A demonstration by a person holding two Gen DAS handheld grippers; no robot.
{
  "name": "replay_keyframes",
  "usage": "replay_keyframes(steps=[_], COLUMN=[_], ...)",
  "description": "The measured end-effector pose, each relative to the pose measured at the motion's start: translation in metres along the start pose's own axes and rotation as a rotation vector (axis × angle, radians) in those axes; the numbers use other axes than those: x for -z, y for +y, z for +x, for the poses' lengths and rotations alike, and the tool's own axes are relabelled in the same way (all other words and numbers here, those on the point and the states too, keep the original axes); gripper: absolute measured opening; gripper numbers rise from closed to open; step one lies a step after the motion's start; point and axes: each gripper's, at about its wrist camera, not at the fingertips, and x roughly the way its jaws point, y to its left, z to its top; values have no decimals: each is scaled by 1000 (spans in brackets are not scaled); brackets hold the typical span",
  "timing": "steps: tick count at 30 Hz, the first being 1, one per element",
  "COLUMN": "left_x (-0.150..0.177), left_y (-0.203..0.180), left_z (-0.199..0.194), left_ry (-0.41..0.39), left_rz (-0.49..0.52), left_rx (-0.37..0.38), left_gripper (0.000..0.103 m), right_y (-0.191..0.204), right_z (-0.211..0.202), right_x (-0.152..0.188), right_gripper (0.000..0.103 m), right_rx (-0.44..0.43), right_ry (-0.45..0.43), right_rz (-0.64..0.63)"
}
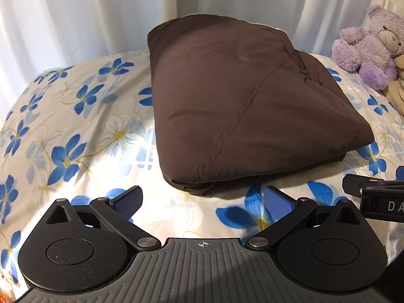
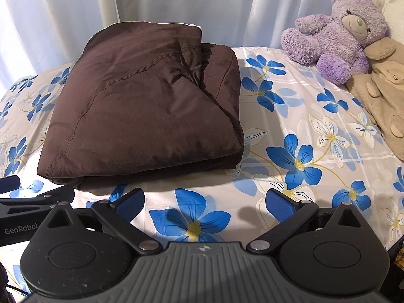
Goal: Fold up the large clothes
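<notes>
A dark brown garment (image 1: 240,101) lies folded into a thick rectangular bundle on the flowered bed sheet (image 1: 75,139). It also shows in the right wrist view (image 2: 146,108), with a seam running across its top. My left gripper (image 1: 203,199) is open and empty, just short of the bundle's near edge. My right gripper (image 2: 204,202) is open and empty over the sheet (image 2: 303,139), near the bundle's front right corner. Each gripper's body shows at the edge of the other's view.
A purple teddy bear (image 2: 338,35) and a beige plush toy (image 2: 381,96) sit at the back right of the bed. White curtains (image 2: 176,0) hang behind the bed. The sheet's left side curves down at the bed edge.
</notes>
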Motion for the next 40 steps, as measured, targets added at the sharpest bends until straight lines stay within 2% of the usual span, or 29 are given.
replay_keyframes(steps=[18,40], left_x=[4,0], left_y=[-2,-2], left_z=[-5,-1], left_ry=[-33,-5], left_rz=[20,37], left_rx=[-17,-40], left_gripper=[103,103], right_y=[-2,-4], right_z=[-4,-4], right_x=[3,-2], right_gripper=[102,102], right_rx=[4,21], right_ry=[-8,-26], right_rz=[7,6])
